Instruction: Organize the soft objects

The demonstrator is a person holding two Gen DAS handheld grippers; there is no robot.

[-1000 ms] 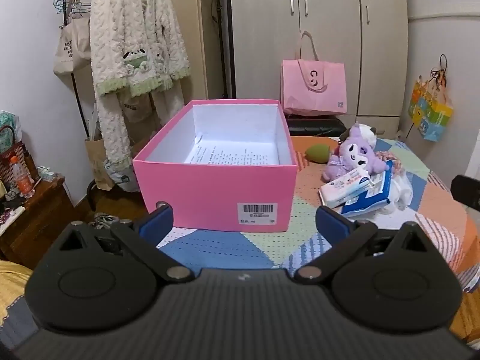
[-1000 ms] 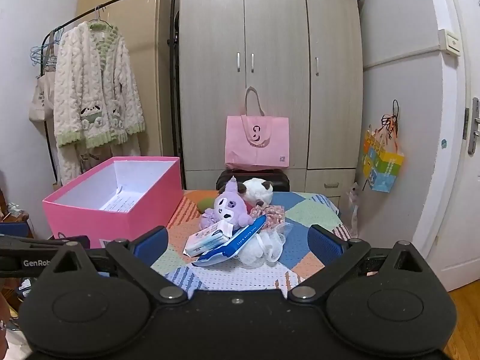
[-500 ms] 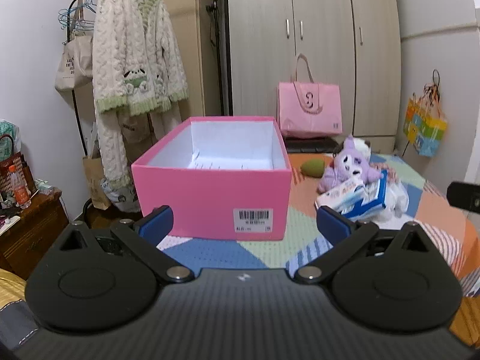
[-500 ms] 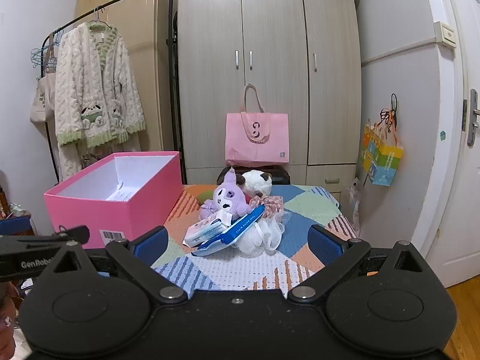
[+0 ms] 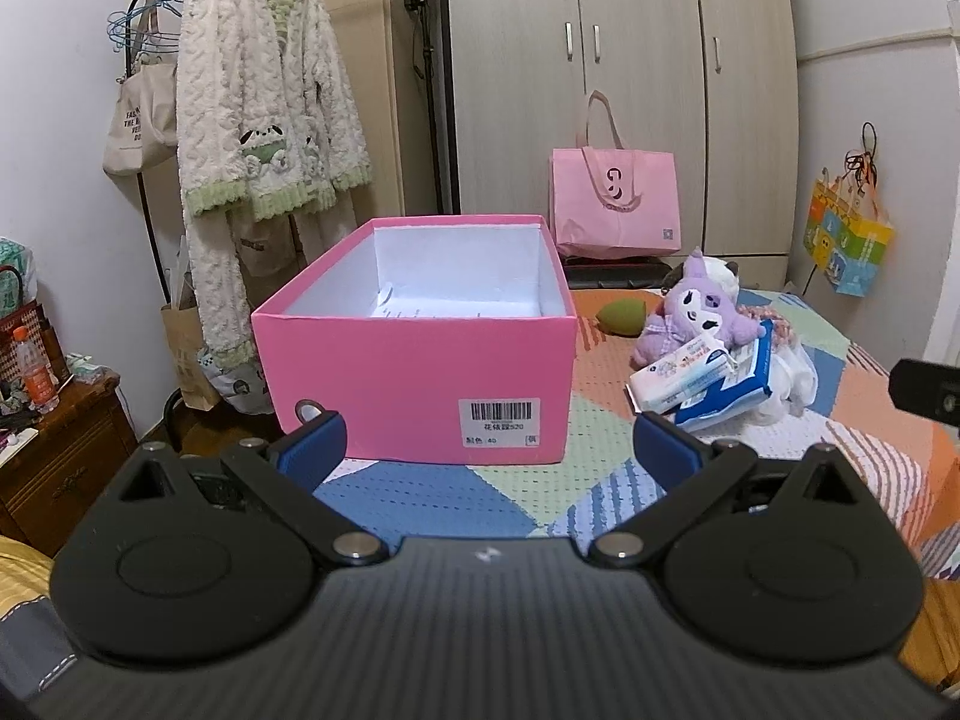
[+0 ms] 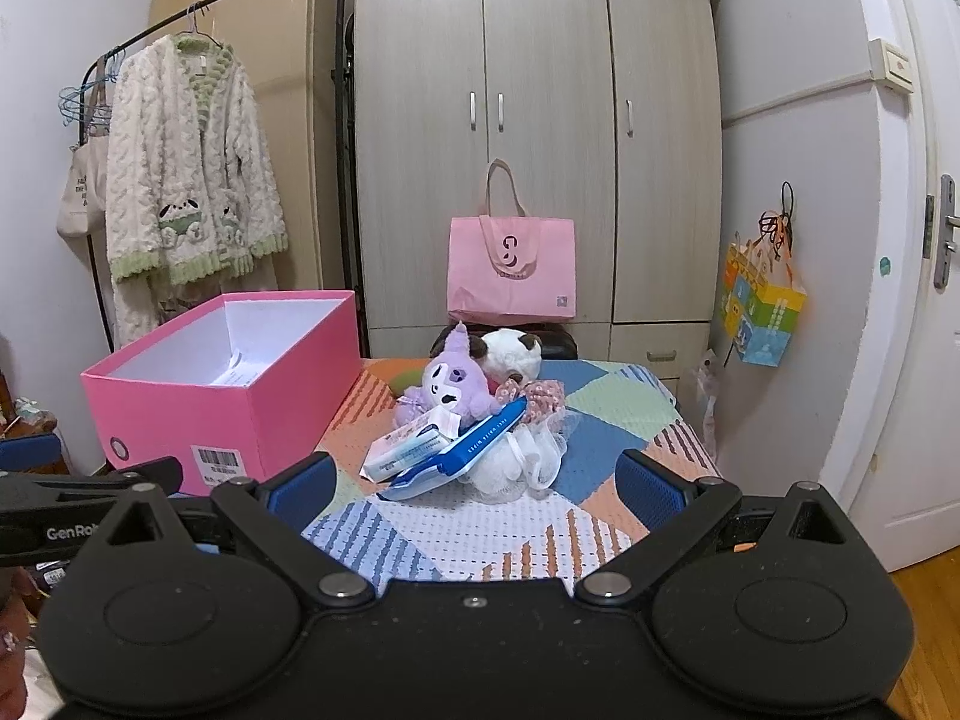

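An open pink box [image 5: 414, 360] [image 6: 234, 387] stands on the patchwork table with only a sheet of paper inside. To its right lies a heap: a purple plush [image 5: 699, 315] [image 6: 450, 381], a white-and-brown plush [image 6: 510, 348], a white tissue pack [image 5: 681, 373] [image 6: 411, 447], a blue pack [image 5: 729, 387] [image 6: 474, 450], a white mesh sponge [image 6: 522, 465] and a green soft egg shape [image 5: 621, 318]. My left gripper [image 5: 489, 450] is open in front of the box. My right gripper [image 6: 474, 483] is open, short of the heap, holding nothing.
A pink tote bag [image 6: 510, 273] stands against the wardrobe [image 6: 540, 138] behind the table. A fluffy cream cardigan [image 5: 264, 114] hangs on a rack at the left. A wooden side table [image 5: 54, 450] with clutter is at lower left. A colourful bag [image 6: 759, 312] hangs by the door.
Both views have dropped lower and tilted toward level, so less of the box's inside shows. Both grippers stay open and empty; nothing on the table has moved.
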